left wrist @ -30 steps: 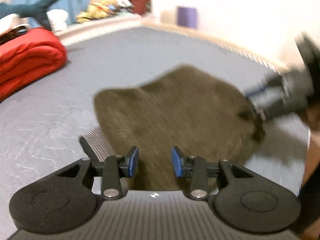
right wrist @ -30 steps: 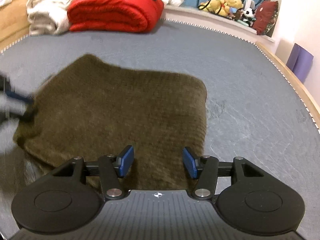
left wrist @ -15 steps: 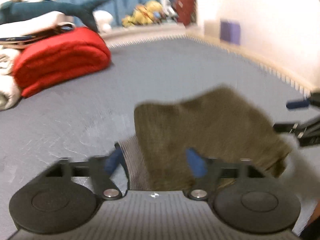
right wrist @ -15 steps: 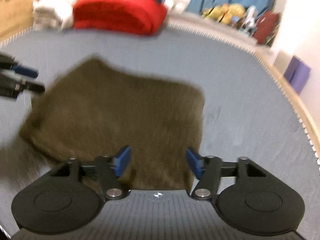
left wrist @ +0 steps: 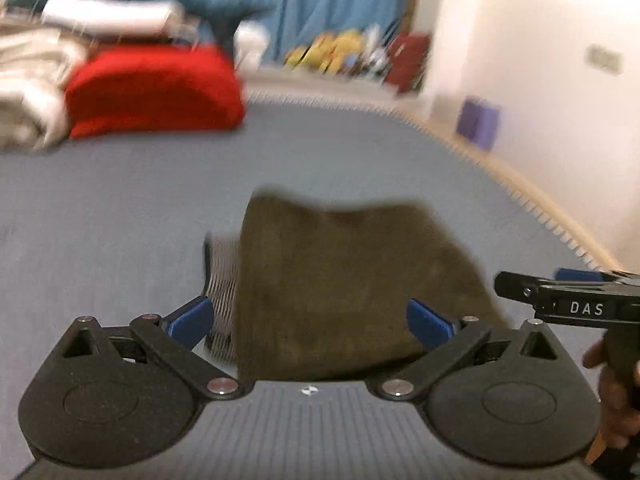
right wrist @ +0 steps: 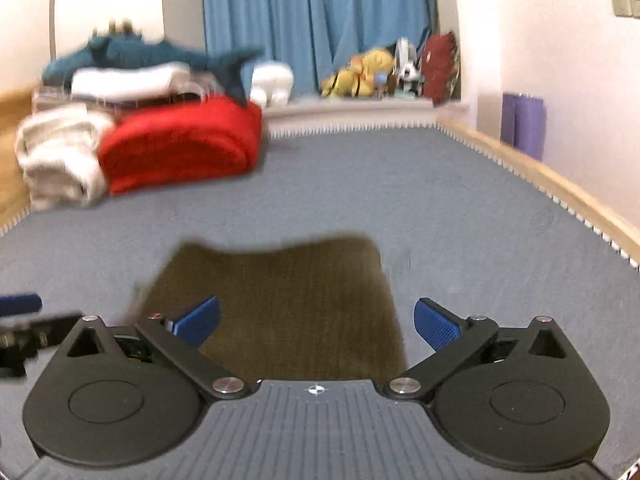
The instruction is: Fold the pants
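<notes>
The olive-brown pants (left wrist: 352,280) lie folded into a flat packet on the grey bed cover (left wrist: 120,240), with a striped inner band (left wrist: 222,280) showing at their left edge. My left gripper (left wrist: 310,320) hovers over their near edge. Its jaws are opening wide, and the blue pads (left wrist: 192,320) touch no cloth. In the right wrist view the pants (right wrist: 288,300) sit just beyond my right gripper (right wrist: 316,322). It is opening wide too, with nothing pinched. Each gripper shows in the other's view: the right gripper (left wrist: 532,284) at the right edge and the left gripper (right wrist: 24,312) at the left.
A red folded blanket (right wrist: 180,152), white towels (right wrist: 60,160) and a plush shark (right wrist: 160,56) are piled at the far left of the bed. Soft toys (right wrist: 360,76) line a sill under a blue curtain (right wrist: 312,20). A wooden bed edge (right wrist: 560,184) and purple roll (right wrist: 524,124) stand right.
Both grippers went from half closed to wide open and drew back and upward from the pants. The pants now lie let go on the bed. Both views show more of the room.
</notes>
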`<state>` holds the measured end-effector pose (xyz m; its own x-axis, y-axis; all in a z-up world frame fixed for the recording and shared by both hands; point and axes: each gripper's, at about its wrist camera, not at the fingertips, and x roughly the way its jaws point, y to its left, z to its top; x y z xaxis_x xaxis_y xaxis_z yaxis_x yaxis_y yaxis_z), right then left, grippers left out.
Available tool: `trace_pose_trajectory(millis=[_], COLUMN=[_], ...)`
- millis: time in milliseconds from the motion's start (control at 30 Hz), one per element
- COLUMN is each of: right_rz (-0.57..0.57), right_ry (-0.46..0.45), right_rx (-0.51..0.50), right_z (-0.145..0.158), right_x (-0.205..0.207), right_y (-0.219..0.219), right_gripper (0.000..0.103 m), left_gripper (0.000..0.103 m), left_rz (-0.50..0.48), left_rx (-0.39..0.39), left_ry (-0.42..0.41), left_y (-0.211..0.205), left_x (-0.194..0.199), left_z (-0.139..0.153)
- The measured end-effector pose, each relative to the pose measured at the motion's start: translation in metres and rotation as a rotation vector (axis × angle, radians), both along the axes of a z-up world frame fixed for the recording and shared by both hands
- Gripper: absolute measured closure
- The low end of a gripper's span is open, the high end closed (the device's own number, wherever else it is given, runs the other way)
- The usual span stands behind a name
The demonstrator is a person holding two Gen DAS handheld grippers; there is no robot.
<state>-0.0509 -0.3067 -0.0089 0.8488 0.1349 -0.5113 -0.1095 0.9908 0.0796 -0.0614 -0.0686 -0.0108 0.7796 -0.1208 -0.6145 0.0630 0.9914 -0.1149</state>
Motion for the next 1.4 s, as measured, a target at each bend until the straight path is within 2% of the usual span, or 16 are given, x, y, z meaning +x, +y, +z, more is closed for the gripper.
trace_pose_trajectory(millis=[67,100,133,267,433,700,1400], right_rz=[-0.027,-0.021,-0.004,0.011,0.008,0.069,0.067], right_ry=[0.106,0.122,0.121,0.123,0.164,0.174,0.174], right_rx=[-0.009,0.013,0.024,-0.050,-0.020,-0.053,-0.061], right_z=[-0.017,-0.020,-0.022,-0.028,-0.032,-0.029,-0.027], right_x=[0.009,0.011,0.012,0.014,0.020,0.022,0.016], right_y=[0.002,0.001,0.003,0.010,0.010,0.020,0.018], right_gripper=[0.001,0.001,0.001,0.001,0.001,0.001,0.001], left_gripper=[0.000,0.000,0.000,0.000,0.000,0.000,0.000], left_rz=[0.001,0.004,0.007,0.017,0.031,0.031,0.023], left_rx=[0.008,0.029,0.054,0.083,0.069,0.080,0.070], left_ry=[0.046,0.053,0.060,0.076,0.097,0.113,0.119], left_y=[-0.001,-0.002,-0.004,-0.005,-0.002,-0.004,-0.003], left_x=[0.007,0.008,0.010,0.020,0.022,0.026,0.021], left_z=[-0.012,-0.015,-0.018,-0.023,-0.026,-0.034,-0.032])
